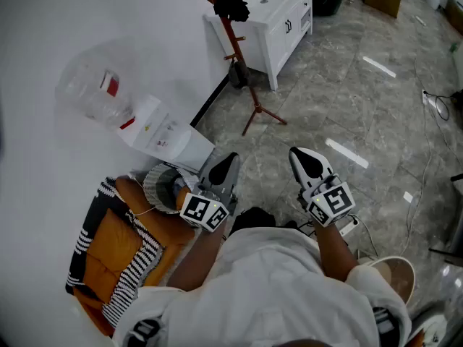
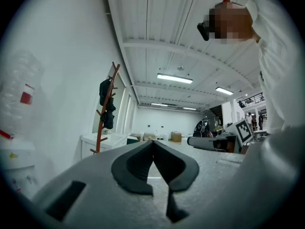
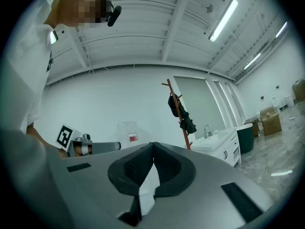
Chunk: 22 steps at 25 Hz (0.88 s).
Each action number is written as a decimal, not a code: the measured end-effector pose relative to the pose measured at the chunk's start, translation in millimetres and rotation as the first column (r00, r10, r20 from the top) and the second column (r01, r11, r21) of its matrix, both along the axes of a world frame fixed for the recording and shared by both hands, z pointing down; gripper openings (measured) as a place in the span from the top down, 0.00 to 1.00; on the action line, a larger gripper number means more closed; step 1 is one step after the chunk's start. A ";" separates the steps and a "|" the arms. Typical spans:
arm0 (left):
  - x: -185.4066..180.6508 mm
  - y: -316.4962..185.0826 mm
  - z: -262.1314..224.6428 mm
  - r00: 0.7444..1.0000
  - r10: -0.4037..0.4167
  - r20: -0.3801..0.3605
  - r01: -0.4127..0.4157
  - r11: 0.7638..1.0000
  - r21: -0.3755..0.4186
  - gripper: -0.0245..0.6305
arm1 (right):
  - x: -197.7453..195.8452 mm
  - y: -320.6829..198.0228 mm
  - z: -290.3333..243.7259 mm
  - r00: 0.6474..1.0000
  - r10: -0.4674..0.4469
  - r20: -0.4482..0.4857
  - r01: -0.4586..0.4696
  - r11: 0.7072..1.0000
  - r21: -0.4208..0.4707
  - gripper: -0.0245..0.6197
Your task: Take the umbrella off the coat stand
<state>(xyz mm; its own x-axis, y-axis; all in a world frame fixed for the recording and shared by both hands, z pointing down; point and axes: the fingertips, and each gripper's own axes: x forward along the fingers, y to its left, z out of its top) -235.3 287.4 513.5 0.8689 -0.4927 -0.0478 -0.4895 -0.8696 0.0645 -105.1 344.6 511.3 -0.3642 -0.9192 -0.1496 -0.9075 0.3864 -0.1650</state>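
Grey tiled floor (image 1: 362,114) spreads beneath and ahead of both claws. A white sink cabinet (image 1: 286,20) stands far ahead of them against the wall. A chair with an orange cushion (image 1: 116,251) sits just left of the left claw (image 1: 226,163), with a water dispenser (image 1: 163,132) ahead of it on the left. The red-brown coat stand (image 1: 231,40) rises well ahead of both claws, beside the cabinet. The black umbrella (image 1: 231,6) hangs on it, well apart from either claw. The left claw and right claw (image 1: 307,161) are both clenched, tips together on nothing.
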 end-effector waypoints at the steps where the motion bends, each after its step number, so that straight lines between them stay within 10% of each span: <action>1: 3.5 0.2 -2.5 1.000 -0.002 -0.002 0.002 1.000 -0.006 0.94 | 1.8 -1.8 -0.8 1.000 0.000 -0.001 0.000 1.000 0.000 0.95; 22: 67.4 -159.3 -15.7 0.992 0.030 -0.124 -0.040 0.996 -0.078 0.94 | 67.3 -160.6 -23.3 1.000 -0.020 -0.004 0.020 0.999 -0.028 0.95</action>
<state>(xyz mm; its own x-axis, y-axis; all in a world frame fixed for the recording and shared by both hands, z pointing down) -167.9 128.1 497.8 0.8756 -0.4688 -0.1164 -0.4433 -0.8756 0.1918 -37.8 184.0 488.0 -0.3827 -0.9156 -0.1230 -0.9004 0.3995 -0.1723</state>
